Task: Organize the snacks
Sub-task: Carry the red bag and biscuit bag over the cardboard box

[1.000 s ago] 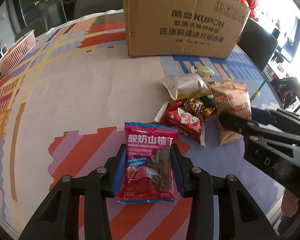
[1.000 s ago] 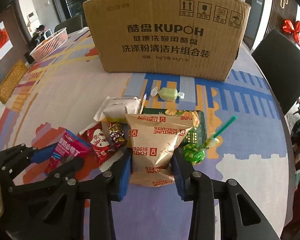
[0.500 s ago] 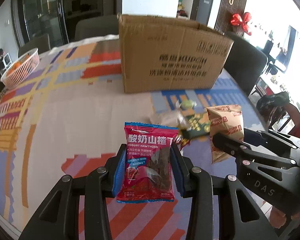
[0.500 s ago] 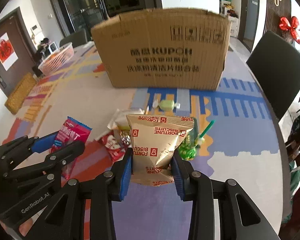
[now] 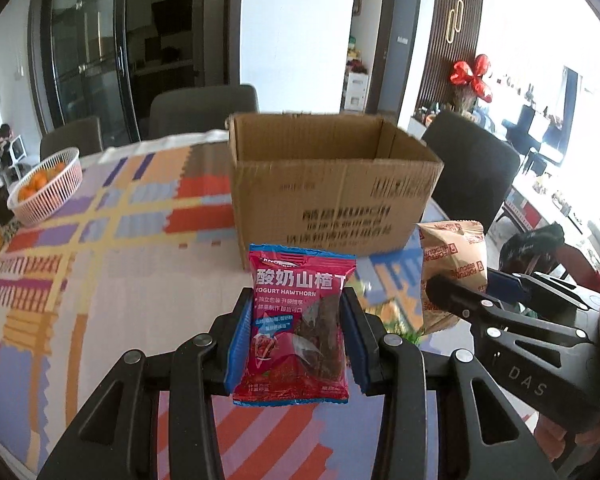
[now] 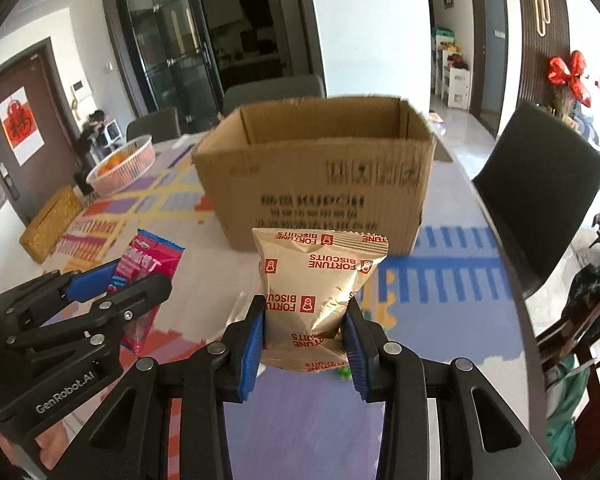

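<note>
Left hand-held gripper clamps the red yogurt hawthorn pack, lower centre of frame, lifted off the table. Right hand-held gripper clamps the gold biscuit pack, also lower centre. Open cardboard box stands mid-frame, beyond both. Risks: both going in together could knock grippers or catch the box's near wall; slick foil pinched only at its lower part could slip out.
</note>
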### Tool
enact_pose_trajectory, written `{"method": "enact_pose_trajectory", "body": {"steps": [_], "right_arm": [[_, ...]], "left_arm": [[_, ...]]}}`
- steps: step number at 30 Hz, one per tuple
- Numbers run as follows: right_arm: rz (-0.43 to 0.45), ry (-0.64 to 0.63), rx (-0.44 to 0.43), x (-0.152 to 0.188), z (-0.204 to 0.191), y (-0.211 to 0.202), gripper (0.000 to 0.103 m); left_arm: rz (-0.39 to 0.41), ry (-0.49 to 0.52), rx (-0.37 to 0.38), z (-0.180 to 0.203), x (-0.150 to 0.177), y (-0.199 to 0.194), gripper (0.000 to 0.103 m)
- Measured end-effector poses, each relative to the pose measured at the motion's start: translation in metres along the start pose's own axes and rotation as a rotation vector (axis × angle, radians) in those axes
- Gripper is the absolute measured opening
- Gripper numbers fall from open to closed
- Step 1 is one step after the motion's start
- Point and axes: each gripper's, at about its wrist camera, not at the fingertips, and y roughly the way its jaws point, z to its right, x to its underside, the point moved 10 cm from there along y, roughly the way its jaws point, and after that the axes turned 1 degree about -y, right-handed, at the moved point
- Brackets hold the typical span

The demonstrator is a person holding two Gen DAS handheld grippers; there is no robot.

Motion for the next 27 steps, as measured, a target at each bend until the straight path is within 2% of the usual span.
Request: {"method": "enact_pose_trajectory", "body": {"steps": [19,27], "right_arm": [[0.173,-0.017,0.030,-0.106,0.012,-0.027,0.038],[0.178,-0.013,0.011,-0.149,0.017,-0.012,0.038]], "left_arm": [[0.113,0.024,0.002,0.000,-0.098,-0.004,0.042],[0.140,0.064,-0.032,-0.002,-0.143,0.008,0.042]]}}
